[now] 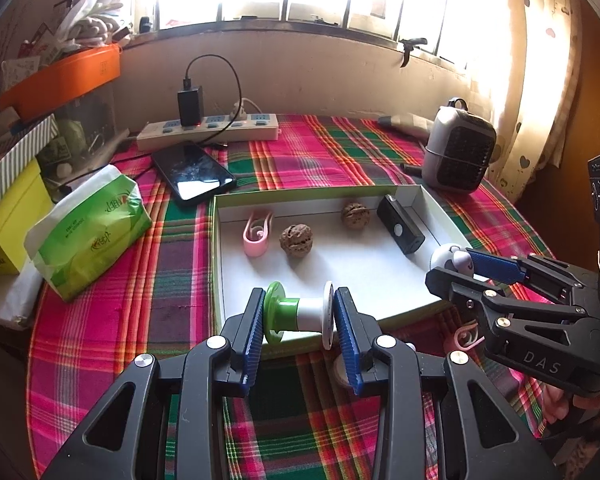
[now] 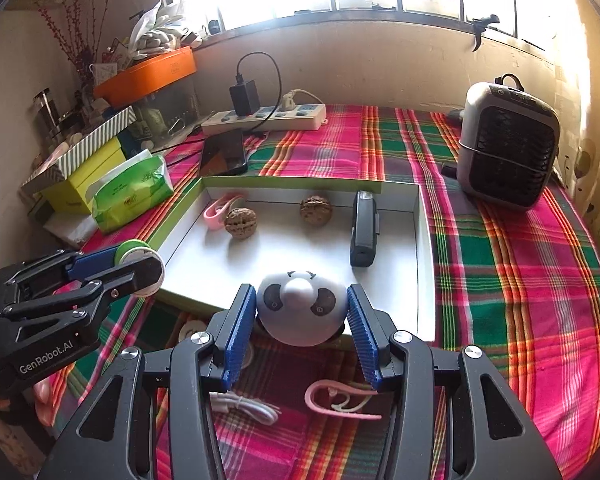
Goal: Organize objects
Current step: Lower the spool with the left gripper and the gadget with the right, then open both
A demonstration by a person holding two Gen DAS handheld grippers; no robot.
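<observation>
Two claws: both loaded, both at the tray's near edge.
L claw (image 1: 298, 322): clamped on green-white spool (image 1: 300, 312), pads on its end flanges; spool rides above the near rim.
R claw (image 2: 302, 320): clamped on panda toy (image 2: 302, 306), pads on both sides; toy sits over the near right corner.
Tray (image 1: 364, 192): shallow white box w/ green rim on the plaid surface (image 1: 300, 148).
Done so far: pink clip (image 1: 256, 232), 2 walnuts (image 1: 296, 240), black device (image 1: 400, 230) already inside, all toward the far wall.
Left, prob.: drop spool and panda in; then loose bits on the cloth near the claws, i.e. second pink clip (image 2: 340, 400), white cable (image 2: 246, 404), a small round item under the L claw (can't tell what).
Open room: near half of tray floor is bare, enough for both.
Edges: low rim, needs a small lift-over; claws near each other, so stagger the drops.
Outside: phone (image 1: 194, 176) and tissue pack (image 1: 88, 232) left of tray, heater (image 1: 460, 152) far right, all apart from tray.
</observation>
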